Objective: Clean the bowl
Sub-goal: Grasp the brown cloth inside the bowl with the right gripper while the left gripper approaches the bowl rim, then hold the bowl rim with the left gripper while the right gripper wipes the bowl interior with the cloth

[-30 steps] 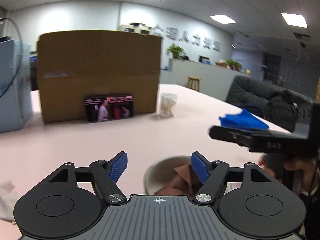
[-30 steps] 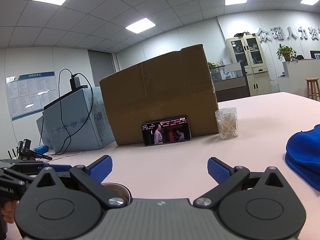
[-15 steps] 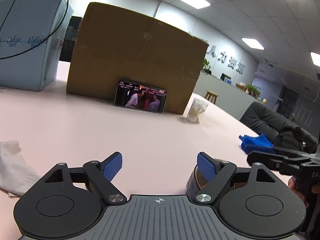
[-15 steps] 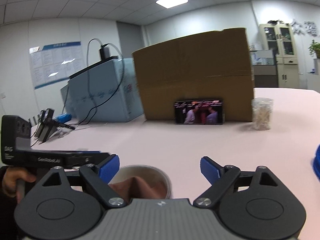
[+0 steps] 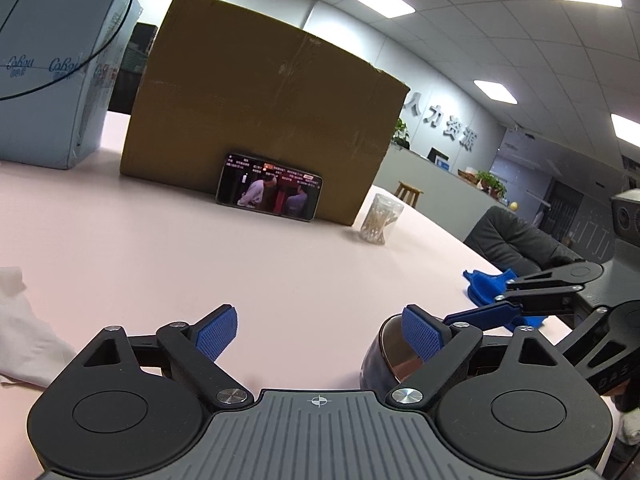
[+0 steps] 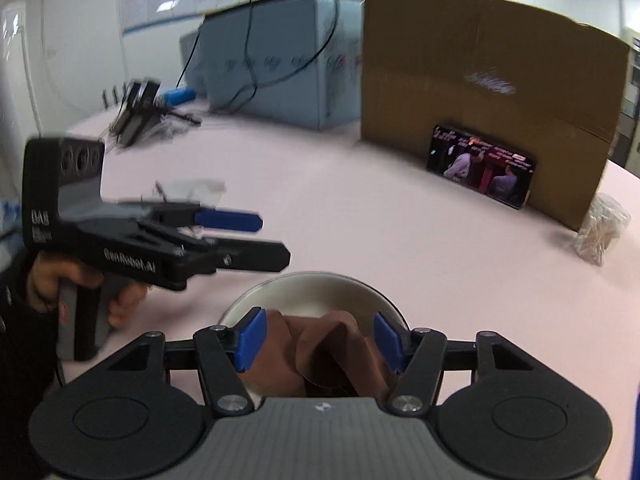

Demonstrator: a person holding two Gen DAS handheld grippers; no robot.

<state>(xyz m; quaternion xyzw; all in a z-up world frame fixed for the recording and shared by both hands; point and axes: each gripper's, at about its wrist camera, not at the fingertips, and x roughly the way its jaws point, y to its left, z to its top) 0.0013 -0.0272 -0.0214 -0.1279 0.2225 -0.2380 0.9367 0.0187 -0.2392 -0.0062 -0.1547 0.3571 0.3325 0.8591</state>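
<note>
A pale pink table (image 5: 160, 248) carries everything. At its far side stands a large cardboard box (image 5: 260, 112), with a light blue carton (image 5: 52, 80) to its left and a black cable (image 6: 256, 56) draped over that carton. A phone (image 5: 269, 193) showing video leans against the box front, and a clear jar of cotton swabs (image 5: 380, 220) stands just beside the box's right corner. A blue cloth (image 5: 486, 286) lies near the table's right edge, a white tissue (image 5: 20, 332) at the left.

The bowl (image 6: 316, 292) sits on the table near the person, with a brown cloth (image 6: 320, 344) bunched inside. The right gripper (image 6: 320, 340) is over the bowl, its jaws closing with the brown cloth between them, the pads at its sides. The left gripper (image 5: 320, 336) stands wide apart with only bare table between its fingers; its right finger hides part of the bowl's rim
</note>
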